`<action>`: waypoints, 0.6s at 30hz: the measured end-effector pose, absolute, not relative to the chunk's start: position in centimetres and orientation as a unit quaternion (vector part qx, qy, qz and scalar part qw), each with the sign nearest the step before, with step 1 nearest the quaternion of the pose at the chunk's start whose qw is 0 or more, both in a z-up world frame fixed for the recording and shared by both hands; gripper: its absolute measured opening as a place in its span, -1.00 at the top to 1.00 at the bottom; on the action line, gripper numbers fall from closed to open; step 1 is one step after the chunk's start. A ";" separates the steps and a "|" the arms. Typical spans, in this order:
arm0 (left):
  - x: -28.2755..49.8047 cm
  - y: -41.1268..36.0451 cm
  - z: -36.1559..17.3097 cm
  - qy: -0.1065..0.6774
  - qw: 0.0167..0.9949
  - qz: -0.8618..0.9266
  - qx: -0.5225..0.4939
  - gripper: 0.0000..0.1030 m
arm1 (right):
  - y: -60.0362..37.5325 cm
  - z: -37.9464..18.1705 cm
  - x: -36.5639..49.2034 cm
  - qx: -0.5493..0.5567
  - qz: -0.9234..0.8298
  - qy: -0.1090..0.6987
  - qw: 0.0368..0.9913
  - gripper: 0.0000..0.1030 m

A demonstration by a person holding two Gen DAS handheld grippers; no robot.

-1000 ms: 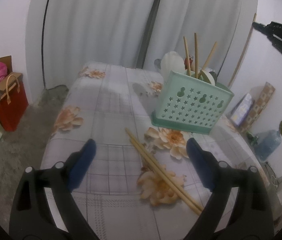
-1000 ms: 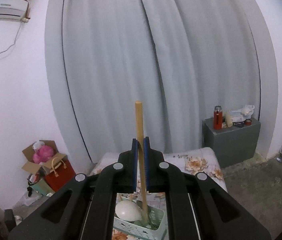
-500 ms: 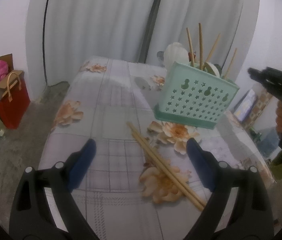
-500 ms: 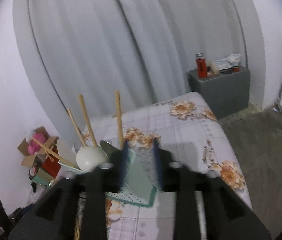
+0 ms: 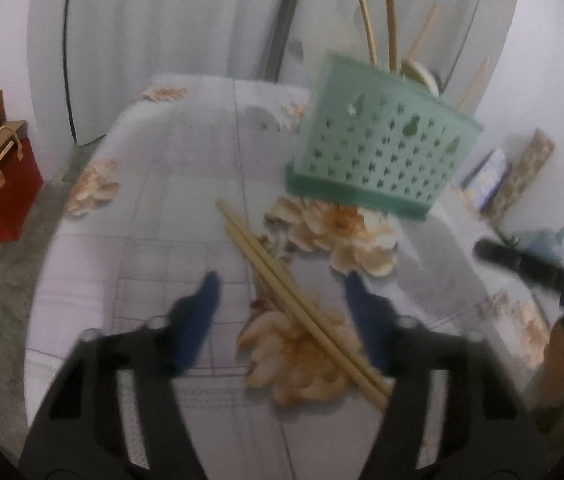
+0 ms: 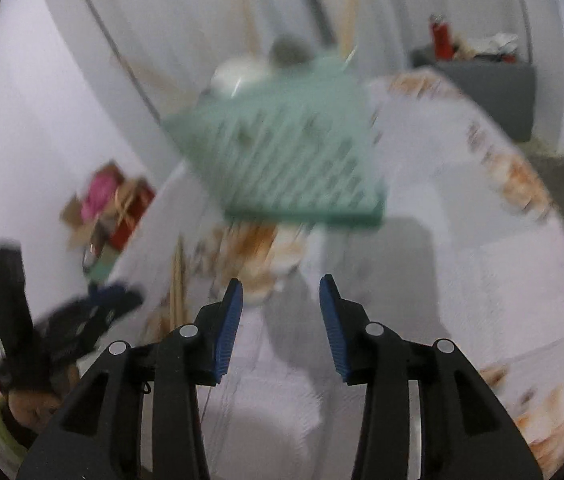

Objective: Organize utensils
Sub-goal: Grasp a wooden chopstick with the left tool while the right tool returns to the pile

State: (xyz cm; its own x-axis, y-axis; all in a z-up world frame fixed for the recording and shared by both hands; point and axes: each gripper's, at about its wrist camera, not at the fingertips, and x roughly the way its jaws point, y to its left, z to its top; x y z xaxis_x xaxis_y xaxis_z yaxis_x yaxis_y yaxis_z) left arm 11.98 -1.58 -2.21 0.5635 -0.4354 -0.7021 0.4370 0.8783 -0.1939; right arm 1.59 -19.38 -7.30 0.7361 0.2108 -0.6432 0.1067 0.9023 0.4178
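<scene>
A mint green perforated utensil basket (image 5: 381, 148) stands on the flowered tablecloth (image 5: 170, 200) with several wooden chopsticks (image 5: 389, 20) and a pale spoon upright in it. Two loose chopsticks (image 5: 293, 296) lie side by side on the cloth in front of it. My left gripper (image 5: 282, 292) straddles them; its jaws are closing, and the pads do not touch the sticks. My right gripper (image 6: 280, 292) hangs low over the cloth before the blurred basket (image 6: 289, 152), its jaws opening with nothing between them. The loose chopsticks (image 6: 178, 280) lie to its left.
A red gift bag (image 5: 6, 184) and a cardboard box stand on the floor at the left. Grey curtains hang behind the table. A grey cabinet (image 6: 481, 88) with a red bottle sits at the far right. The other gripper and a hand show at the edge of each view.
My left gripper sank towards the loose chopsticks and its jaws narrowed around them. My right gripper let go of its chopstick into the basket, dropped fast towards the table and opened.
</scene>
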 end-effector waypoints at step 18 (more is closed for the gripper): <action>13.3 -3.8 -4.8 0.425 0.875 -0.224 0.052 0.58 | -17.0 -8.3 2.3 0.198 0.058 0.385 0.900 0.23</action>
State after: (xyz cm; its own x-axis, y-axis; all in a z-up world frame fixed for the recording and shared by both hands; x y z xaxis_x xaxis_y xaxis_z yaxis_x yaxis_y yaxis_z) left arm 13.35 -3.83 -4.79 0.5382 -0.3485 -0.7674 0.4369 0.8940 -0.0996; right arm 2.26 -17.00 -8.30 0.6969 0.2561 -0.6698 0.0485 0.9151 0.4004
